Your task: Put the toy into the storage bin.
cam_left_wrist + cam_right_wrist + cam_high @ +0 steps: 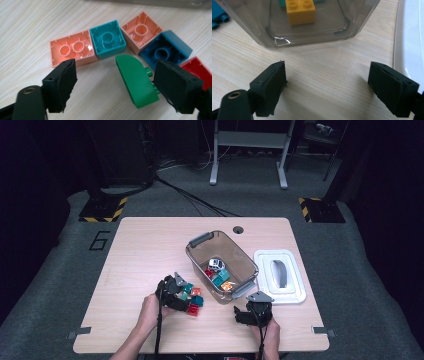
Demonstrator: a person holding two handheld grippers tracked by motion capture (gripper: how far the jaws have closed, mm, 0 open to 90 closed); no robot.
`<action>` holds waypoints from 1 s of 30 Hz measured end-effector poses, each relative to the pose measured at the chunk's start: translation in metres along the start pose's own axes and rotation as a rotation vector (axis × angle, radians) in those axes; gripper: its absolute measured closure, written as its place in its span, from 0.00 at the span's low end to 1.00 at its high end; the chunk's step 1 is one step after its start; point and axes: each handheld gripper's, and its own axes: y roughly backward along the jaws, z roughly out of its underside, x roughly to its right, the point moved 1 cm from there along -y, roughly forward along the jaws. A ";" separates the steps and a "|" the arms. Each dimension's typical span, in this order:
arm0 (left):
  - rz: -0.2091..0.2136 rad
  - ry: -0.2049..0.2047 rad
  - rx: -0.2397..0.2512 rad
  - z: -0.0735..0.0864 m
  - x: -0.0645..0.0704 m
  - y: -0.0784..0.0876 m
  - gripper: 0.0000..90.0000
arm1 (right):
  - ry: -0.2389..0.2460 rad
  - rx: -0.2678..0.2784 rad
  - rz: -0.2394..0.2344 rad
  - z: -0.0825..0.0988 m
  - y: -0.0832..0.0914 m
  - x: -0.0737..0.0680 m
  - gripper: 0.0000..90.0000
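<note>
Wooden table | two salmon bricks | one green brick | one teal brick

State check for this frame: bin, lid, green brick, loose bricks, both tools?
Bin: open, bricks inside.
Lid: off, flat on the table right of the bin.
Green brick: tilted, between the left tool's jaws.
Loose bricks: studs down.
Left tool: open.
Right tool: open, empty.

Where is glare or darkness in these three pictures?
High view: the floor around the table is very dark. Left gripper view: glare on the long peach brick. Right gripper view: a bright reflection on the clear box, and the white lid looks washed out.
</note>
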 end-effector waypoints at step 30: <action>0.120 -0.002 -0.020 0.000 -0.008 -0.003 0.73 | -0.001 0.005 0.008 0.000 0.000 -0.001 0.16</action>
